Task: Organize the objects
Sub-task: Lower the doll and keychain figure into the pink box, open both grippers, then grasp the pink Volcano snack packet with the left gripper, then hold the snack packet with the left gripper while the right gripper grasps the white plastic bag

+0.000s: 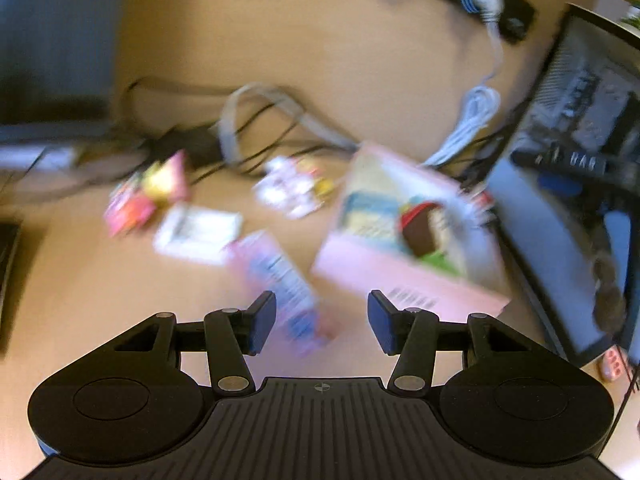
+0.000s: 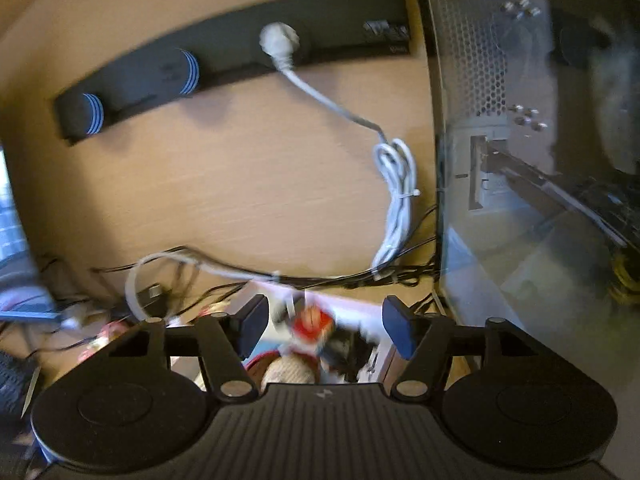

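My two grippers float over a messy desk, and both have their jaws wide with nothing in them.

My left gripper hangs above the wooden desk. A big pink box lies flat at about one o'clock from it. A small pink packet lies right under my left finger, at about eleven o'clock. A white card and a bright candy bag lie farther off at ten o'clock. All is blurry. My right gripper hangs over a small red thing on the pink box. A white cable sits at one o'clock, beside the computer case.
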The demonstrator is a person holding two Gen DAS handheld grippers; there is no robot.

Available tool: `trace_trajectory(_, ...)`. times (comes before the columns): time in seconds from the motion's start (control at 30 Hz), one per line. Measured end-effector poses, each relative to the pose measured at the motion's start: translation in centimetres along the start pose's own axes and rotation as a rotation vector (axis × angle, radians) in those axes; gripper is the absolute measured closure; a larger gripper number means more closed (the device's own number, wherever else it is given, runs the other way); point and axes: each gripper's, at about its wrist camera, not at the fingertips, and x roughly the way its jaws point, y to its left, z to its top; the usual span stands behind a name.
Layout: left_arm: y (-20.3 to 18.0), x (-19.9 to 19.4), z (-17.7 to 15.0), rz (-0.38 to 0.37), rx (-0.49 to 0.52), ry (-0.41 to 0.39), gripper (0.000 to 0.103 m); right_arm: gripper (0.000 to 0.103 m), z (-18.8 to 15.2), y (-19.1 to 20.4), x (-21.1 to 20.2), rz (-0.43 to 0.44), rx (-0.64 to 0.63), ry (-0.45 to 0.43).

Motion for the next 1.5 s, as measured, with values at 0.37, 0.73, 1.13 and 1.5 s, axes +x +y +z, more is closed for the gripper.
trace_trajectory(0.37, 4.2, 1.7, -1.0, 0.062, -0.157, 0.04, 0.048, 0.045, -11.2, 7.3, -2.5, 0.201, -0.308, 0.24)
trace_trajectory(0.73, 0.0, 8.7, 1.3, 0.19, -0.165, 0.107, 0.047, 0.052, -11.2, 3.3, -0.5, 0.018, -0.339, 0.226)
trace_trajectory(1.13, -1.1, 10.7, 2.2, 0.23, -0.098, 0.118, 0.056, 0.05, -11.9, 3.8, -2.7, 0.083, -0.35, 0.212)
trace_trajectory(1.5, 3.1, 4.8, -2.1, 0.216, -0.06, 0.131, 0.077, 0.047, -11.0, 9.2, -2.7, 0.191, -0.431, 0.165)
